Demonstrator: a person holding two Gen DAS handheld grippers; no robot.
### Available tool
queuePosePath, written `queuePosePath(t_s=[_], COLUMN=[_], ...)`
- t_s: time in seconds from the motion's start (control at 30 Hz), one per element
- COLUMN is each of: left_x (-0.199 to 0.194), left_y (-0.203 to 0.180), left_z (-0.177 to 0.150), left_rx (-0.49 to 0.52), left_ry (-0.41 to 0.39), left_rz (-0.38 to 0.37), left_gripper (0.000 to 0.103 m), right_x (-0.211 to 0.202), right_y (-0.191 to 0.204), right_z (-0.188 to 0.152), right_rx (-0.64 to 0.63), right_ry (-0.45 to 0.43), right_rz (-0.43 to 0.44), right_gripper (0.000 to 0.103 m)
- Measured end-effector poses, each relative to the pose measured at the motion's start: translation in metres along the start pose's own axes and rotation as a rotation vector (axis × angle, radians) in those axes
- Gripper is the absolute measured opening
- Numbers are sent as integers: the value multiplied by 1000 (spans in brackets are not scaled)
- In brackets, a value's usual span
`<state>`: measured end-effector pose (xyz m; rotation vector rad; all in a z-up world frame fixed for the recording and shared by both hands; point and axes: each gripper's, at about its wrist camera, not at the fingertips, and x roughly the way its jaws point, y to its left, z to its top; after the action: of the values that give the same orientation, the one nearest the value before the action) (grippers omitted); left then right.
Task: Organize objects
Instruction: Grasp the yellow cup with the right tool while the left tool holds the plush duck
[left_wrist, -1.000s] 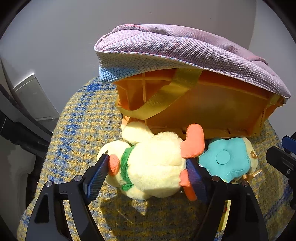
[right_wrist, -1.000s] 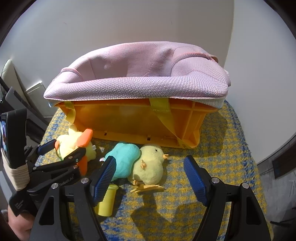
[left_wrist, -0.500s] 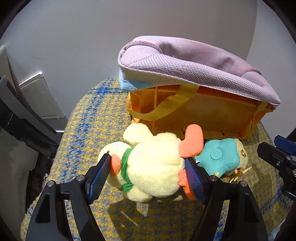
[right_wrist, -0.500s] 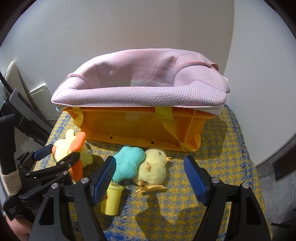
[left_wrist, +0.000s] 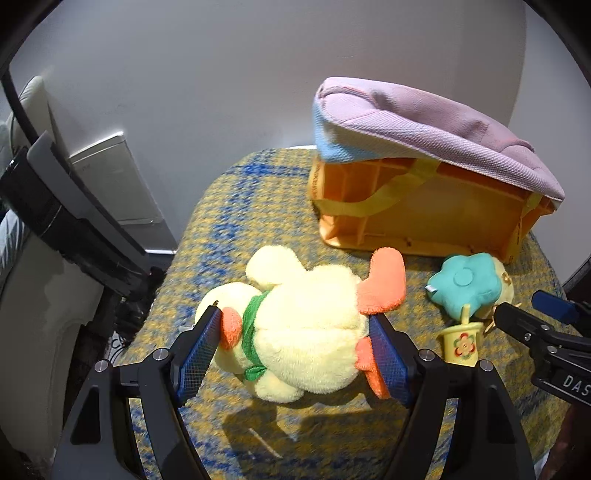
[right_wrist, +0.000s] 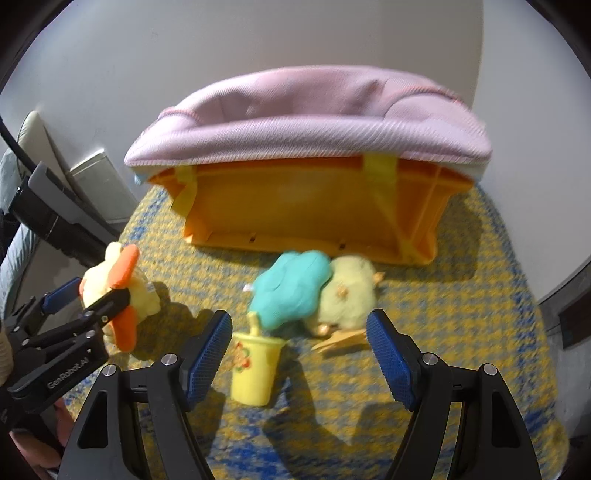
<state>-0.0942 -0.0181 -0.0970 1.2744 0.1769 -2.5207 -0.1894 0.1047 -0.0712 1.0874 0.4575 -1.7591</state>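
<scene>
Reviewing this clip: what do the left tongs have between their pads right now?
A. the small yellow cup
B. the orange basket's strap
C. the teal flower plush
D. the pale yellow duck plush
D: in the left wrist view the left tongs are closed on the pale yellow duck plush, their blue pads pressing its two ends, while the yellow cup stands apart on the cloth.

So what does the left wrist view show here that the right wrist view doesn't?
Only the left wrist view shows the left hand-held gripper clamping the pale yellow plush duck and its green scarf. Only the right wrist view shows the right hand-held gripper open and empty. Both show the orange plastic crate, the teal-backed plush chick and the small yellow toy cup.
</scene>
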Motion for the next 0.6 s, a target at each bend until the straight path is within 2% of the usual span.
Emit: queuePosePath(t_s=[0.2, 0.4, 0.5, 0.53, 0.6], left_x=[2, 2, 3, 2, 1], left_y=[23, 34, 35, 35, 35], left_z=[-17, -27, -28, -29, -28], left_rx=[-30, -46, -51, -52, -52], left_ry=[14, 22, 23, 22, 19], left_rz=[22, 25, 22, 19, 16], left_gripper=[78, 78, 78, 78, 78], right_x=[21, 40, 47, 48, 48], right_y=[16, 31, 31, 31, 31], right_z=[-13, -24, -26, -26, -27], right_rx=[13, -13, -14, -14, -17], right_ry=[61, 119, 141, 147, 149], right_rz=[10, -21, -21, -19, -13], right_gripper=[74, 57, 44, 37, 37])
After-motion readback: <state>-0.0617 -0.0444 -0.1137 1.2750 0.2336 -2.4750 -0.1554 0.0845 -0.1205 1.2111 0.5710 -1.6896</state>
